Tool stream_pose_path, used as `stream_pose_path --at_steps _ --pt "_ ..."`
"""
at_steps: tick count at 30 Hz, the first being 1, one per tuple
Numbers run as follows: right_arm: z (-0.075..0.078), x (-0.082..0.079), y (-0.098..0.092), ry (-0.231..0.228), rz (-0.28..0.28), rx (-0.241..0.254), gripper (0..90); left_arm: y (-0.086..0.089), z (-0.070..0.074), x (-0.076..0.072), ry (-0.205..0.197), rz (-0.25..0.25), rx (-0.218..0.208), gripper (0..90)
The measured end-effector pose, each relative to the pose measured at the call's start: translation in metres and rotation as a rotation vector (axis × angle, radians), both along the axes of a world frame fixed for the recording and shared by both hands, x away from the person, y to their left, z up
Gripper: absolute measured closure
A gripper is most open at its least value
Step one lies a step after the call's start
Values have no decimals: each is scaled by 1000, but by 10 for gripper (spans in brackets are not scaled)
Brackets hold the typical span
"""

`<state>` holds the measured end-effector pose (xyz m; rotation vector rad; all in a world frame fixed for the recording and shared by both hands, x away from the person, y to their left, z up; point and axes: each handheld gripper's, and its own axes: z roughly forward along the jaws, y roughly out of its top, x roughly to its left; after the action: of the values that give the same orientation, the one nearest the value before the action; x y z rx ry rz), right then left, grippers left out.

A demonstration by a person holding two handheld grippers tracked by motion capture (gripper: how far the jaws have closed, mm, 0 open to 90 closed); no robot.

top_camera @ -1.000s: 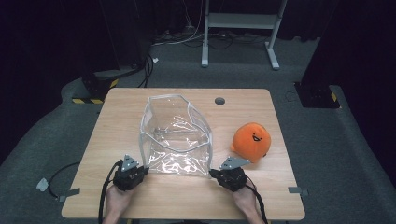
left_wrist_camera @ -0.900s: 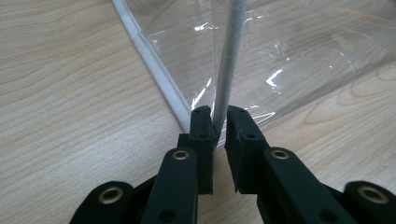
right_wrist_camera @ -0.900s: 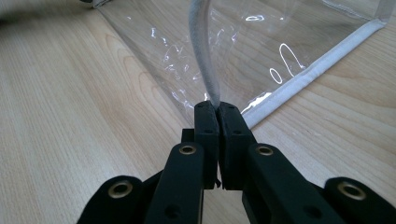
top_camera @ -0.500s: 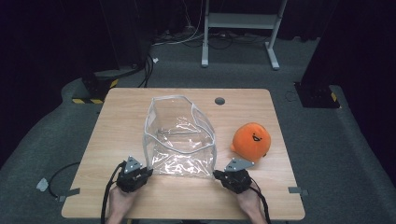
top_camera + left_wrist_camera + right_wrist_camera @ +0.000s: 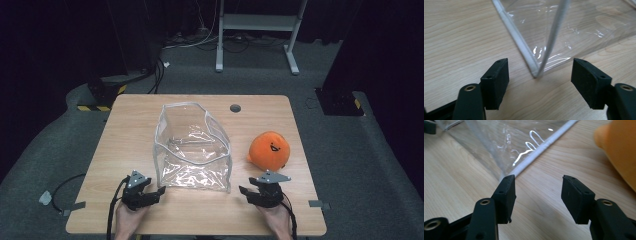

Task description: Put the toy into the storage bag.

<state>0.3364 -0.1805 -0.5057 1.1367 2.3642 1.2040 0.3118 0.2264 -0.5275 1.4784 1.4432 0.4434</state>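
Note:
A clear plastic bag (image 5: 192,150) with white piping stands open on the wooden table (image 5: 130,120). My left gripper (image 5: 159,191) sits at its near left corner. In the left gripper view the jaws (image 5: 539,63) stand open, having just been opening, and the bag's corner (image 5: 536,73) lies between them untouched. My right gripper (image 5: 242,191) is off the bag's near right corner, also open after just opening, with bare wood between its pads (image 5: 538,180). The bag's edge (image 5: 541,147) runs just beyond its left pad. An orange plush toy (image 5: 270,149) (image 5: 621,150) lies right of the bag.
A round cable hole (image 5: 235,108) is in the table's far edge. Behind the table, on the grey floor, are a white stand (image 5: 255,25), cables and a yellow-striped black block (image 5: 100,95). A black box (image 5: 340,100) sits at the far right.
Both grippers have let go of the bag's near corners and their jaws have opened. The right gripper has drawn away to the right and towards the near edge. The left hand stayed put.

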Motion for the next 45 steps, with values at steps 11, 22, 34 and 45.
stream_pose_path --at_steps 11,22,34,45 --pt "-4 -6 -23 -5 -97 -26 397 8 -3 7 -54 170 -104 237" --pt "-2 -10 -54 -35 -225 -24 333 35 -6 19 -10 181 23 234" --pt "1 -3 -73 -53 -322 -10 245 45 -9 40 -13 233 75 232" --pt "18 14 -84 -70 -362 11 189 46 -10 49 -11 237 97 215"
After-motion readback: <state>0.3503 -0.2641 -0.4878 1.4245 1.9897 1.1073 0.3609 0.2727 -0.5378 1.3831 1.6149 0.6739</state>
